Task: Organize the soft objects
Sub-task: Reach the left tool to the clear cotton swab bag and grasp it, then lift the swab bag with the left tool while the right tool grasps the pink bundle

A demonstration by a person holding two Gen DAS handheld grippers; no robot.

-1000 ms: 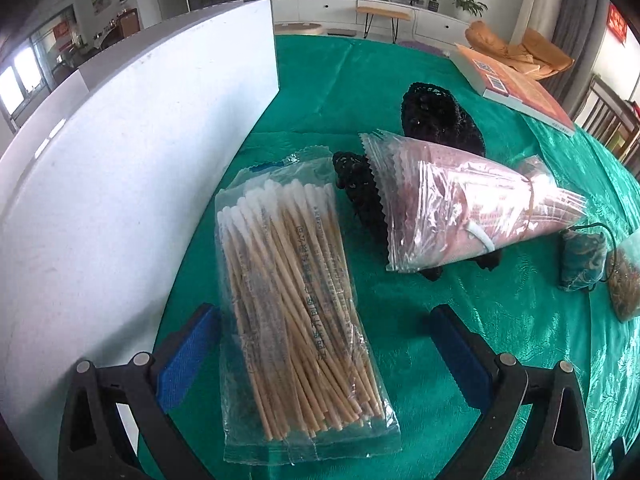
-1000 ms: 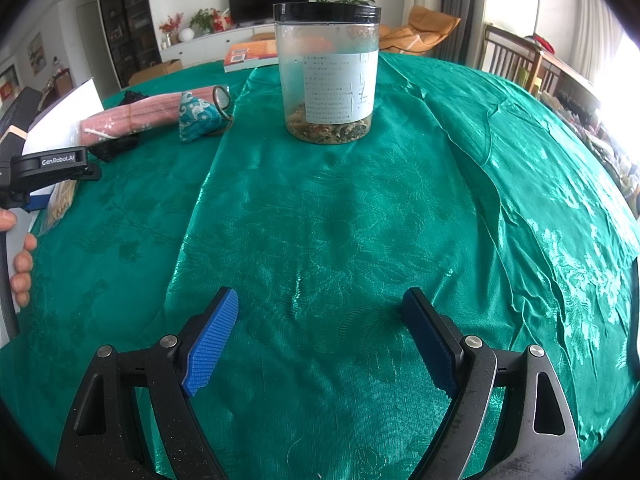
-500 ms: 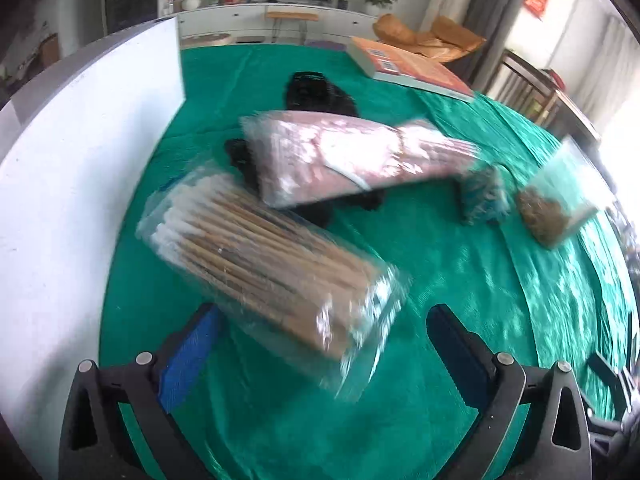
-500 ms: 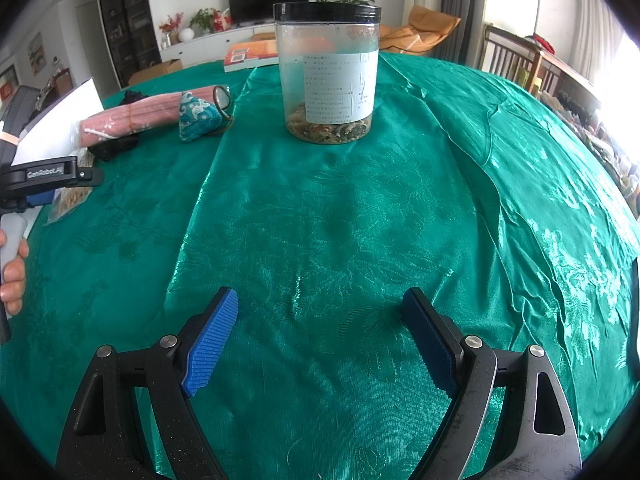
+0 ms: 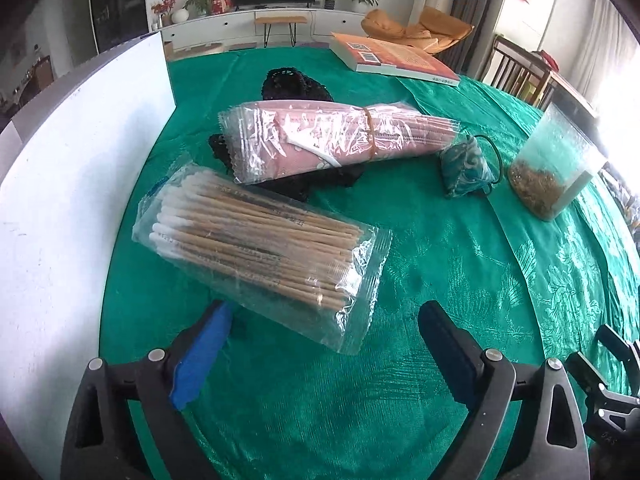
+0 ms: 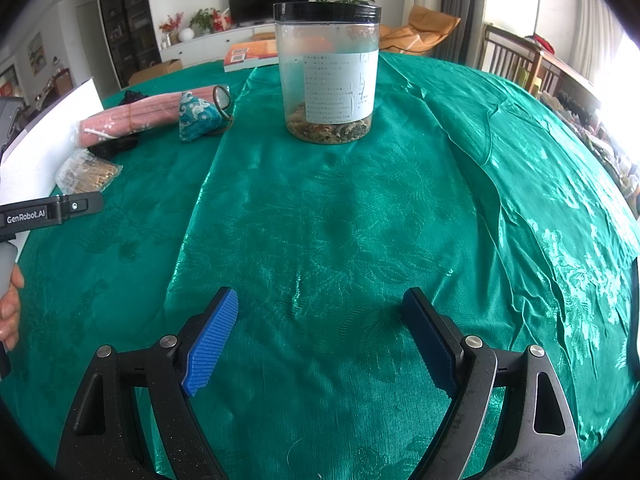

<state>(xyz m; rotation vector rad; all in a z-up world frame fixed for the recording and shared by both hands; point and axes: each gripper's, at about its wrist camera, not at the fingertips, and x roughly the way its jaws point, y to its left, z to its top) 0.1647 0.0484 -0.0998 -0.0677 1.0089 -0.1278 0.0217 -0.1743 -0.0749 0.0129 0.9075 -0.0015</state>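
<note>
A clear bag of cotton swabs (image 5: 260, 240) lies crosswise on the green tablecloth (image 5: 440, 280). Its near corner reaches between the fingertips of my left gripper (image 5: 325, 306), whose jaws are closing; the blue pads (image 5: 200, 356) stand apart from the bag. Behind it lie a pink pack of face masks (image 5: 332, 136), a black lace piece (image 5: 296, 84) and a teal pouch (image 5: 466, 168). My right gripper (image 6: 320, 294) hangs open over bare cloth, with nothing between its fingers. The right wrist view has the swab bag (image 6: 86, 174), mask pack (image 6: 132, 118) and pouch (image 6: 196, 118) far left.
A clear jar (image 6: 330, 76) with a black lid and dried bits stands ahead of the right gripper. A white board (image 5: 60, 200) borders the table's left side. An orange book (image 5: 396, 60) lies at the far edge. A person's hand (image 6: 8, 312) shows at the left.
The left wrist view has swung and rolled: the swab bag now lies crosswise instead of lengthwise, and the jar has come into sight. The left jaws have narrowed a little. The right gripper has kept still.
</note>
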